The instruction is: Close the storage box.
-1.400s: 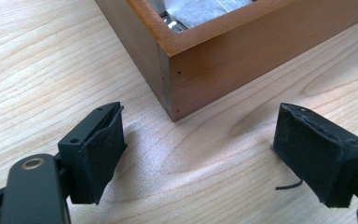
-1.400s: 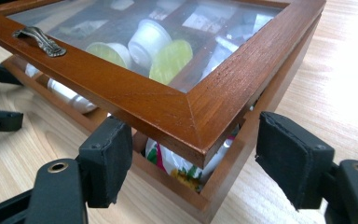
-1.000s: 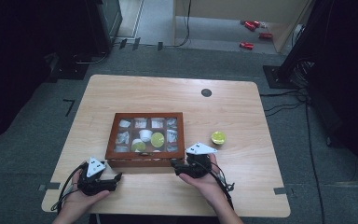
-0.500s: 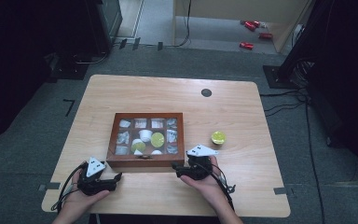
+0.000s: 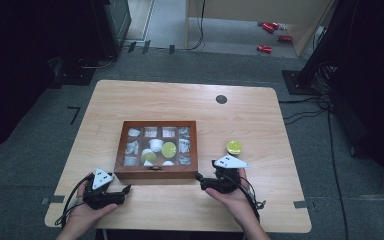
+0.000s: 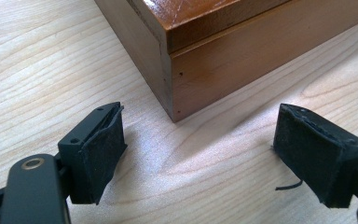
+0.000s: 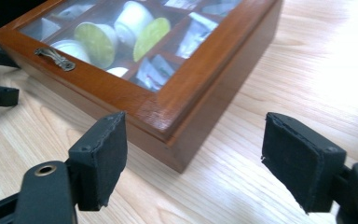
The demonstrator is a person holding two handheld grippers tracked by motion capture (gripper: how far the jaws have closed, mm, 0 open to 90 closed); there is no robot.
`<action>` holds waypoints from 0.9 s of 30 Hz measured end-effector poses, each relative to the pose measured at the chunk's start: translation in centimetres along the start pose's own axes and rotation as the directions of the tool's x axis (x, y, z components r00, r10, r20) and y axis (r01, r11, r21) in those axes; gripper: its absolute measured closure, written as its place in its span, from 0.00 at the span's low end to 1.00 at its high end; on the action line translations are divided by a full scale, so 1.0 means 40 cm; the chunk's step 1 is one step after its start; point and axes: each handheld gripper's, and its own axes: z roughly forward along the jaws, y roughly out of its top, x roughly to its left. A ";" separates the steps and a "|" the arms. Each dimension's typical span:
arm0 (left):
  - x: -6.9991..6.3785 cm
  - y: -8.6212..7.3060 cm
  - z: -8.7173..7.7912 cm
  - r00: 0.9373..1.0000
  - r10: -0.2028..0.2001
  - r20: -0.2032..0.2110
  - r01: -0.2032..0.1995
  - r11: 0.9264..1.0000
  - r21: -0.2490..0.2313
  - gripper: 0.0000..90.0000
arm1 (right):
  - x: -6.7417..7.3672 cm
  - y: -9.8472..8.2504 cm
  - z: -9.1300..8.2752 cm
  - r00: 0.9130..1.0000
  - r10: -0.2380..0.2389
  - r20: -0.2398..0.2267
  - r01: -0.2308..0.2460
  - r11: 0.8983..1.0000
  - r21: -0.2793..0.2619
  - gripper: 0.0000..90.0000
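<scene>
Wooden table (image 5: 260,125): right gripper (image 5: 206,181) fingers opening, backing off box (image 5: 157,171).

The high view looks forward and down from above the person's side of the table (image 5: 130,100), taking in the whole wooden box (image 5: 156,171) from afar. The left gripper view sits low and close at the box (image 6: 223,70), facing one near corner. The right gripper view, equally close, faces the other near corner and the glass lid (image 7: 121,37). All three share the box's front.
</scene>
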 end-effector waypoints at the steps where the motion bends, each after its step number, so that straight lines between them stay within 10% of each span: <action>1: 0.000 0.000 0.000 1.000 0.000 0.000 0.000 1.000 0.000 0.19 | -0.004 -0.001 -0.005 1.000 0.003 0.001 -0.003 1.000 -0.002 0.24; 27: 0.002 0.001 0.001 1.000 -0.006 -0.002 0.006 1.000 -0.002 0.19 | -0.167 -0.064 -0.143 0.983 0.073 0.166 -0.069 0.997 -0.030 0.12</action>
